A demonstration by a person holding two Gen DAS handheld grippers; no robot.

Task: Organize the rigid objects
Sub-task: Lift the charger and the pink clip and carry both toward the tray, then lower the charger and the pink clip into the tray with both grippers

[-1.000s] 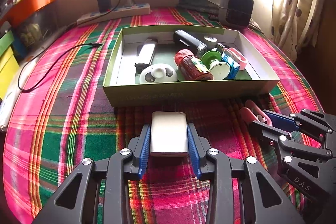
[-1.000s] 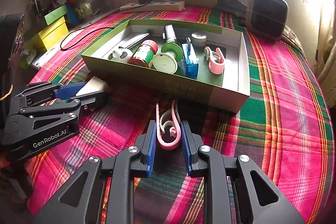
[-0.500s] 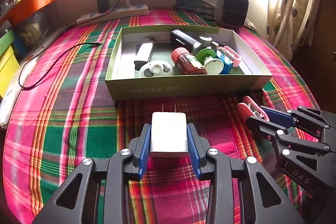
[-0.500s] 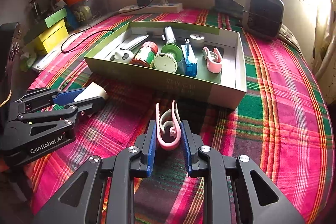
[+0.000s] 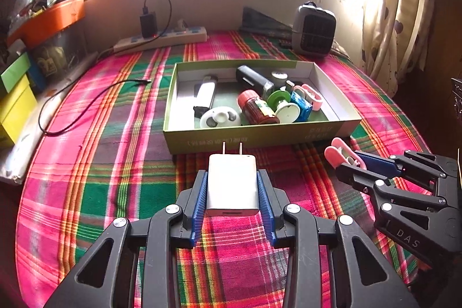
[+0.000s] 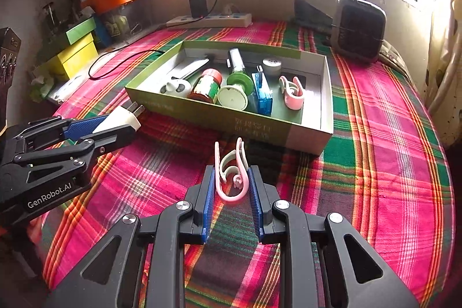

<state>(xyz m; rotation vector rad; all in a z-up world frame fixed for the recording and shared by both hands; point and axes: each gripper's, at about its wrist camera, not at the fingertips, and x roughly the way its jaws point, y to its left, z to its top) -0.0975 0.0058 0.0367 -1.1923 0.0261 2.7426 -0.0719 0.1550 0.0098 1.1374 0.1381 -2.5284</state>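
Far left: stacked yellow and green cardboard boxes [image 5: 14, 100], orange plastic tray [image 5: 49, 19] of clutter above them. Loose black cable [image 5: 86, 103] snaking over the pink-and-green plaid cloth [image 5: 109, 163] on the tabletop. White power strip [image 5: 161, 39] against the back wall, black adapter plugged in.

Left gripper [image 5: 232, 186]: blue-padded fingers [image 5: 199, 201] clamped on both sides of a white rectangular wall charger [image 5: 232, 184], two metal prongs pointing forward at the near wall of the box. Charger held clear of the cloth, just short of the box, not inside.

Centre: shallow green cardboard box [image 5: 260, 136] with white inner walls. Holding, left to right: white flat stick-shaped device [image 5: 205, 94], white round disc gadget [image 5: 221, 119], black cylinder [image 5: 254, 80], red-capped jar [image 5: 257, 107] lying on its side, green-and-white spool [image 5: 284, 106], blue translucent block [image 5: 300, 106], pink plastic clip [image 5: 313, 95].

Right gripper [image 6: 232, 181]: fingers [image 6: 209, 192] closed on a second pink U-shaped plastic clip [image 6: 231, 178], open ends toward the box, also in front of the near wall, outside it.

Back right: grey boxy heater [image 5: 313, 32], spotted curtain [image 5: 398, 5] beyond.
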